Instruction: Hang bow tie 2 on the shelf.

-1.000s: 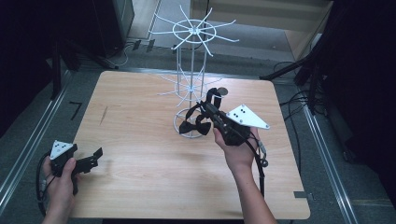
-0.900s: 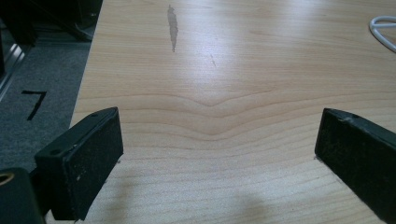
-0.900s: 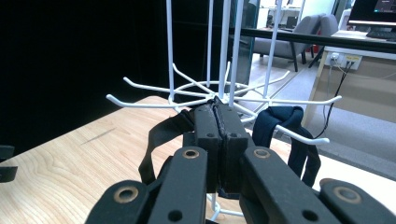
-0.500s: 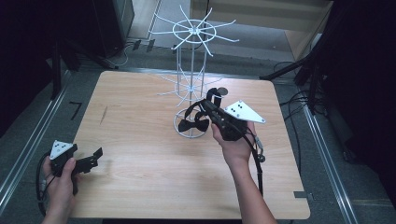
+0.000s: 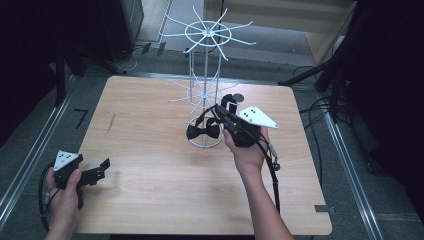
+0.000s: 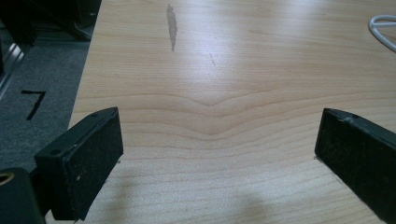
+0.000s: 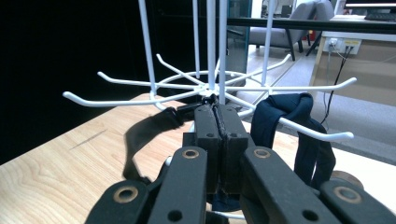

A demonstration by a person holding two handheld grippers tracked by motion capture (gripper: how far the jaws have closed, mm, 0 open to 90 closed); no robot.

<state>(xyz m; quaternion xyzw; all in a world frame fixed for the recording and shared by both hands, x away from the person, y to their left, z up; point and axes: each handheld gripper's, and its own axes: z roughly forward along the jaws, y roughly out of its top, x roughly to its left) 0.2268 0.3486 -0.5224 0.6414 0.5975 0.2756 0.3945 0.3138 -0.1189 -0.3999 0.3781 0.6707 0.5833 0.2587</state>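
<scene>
Counter (image 5: 150, 150) of pale wood fills the middle of the room, and on it, toward the far side, stands a white wire rack (image 5: 206, 95) with two tiers of radial hooks on a round base ring. A black strap (image 5: 204, 127), something like a bow tie on a band, hangs around the foot of that rack, its bow lying just inside the base ring. In the right gripper view a second dark fabric loop (image 7: 299, 126) is draped over one of the lower hooks.

Right hand-held gripper (image 5: 221, 113) is up against the lower tier, its jaws pressed fully together on the black strap (image 7: 154, 126), which loops away from the pinch toward the left. The grip looks thin and close to the strap's edge.

To hang the strap well, I would judge the loop needs to be lifted clear of the base ring first, then carried outward past a hook tip and slid back along the wire, so that it settles near the hub rather than at the end, where it could slip off. Keeping the pinch firm and the wrist level should stop the band from twisting or snagging on neighbouring hooks, and from knocking the light rack.

Left hand-held gripper (image 5: 95, 173) rests low at the near left corner of the counter, well apart from the rack, jaws spread wide with only bare wood between them.
</scene>
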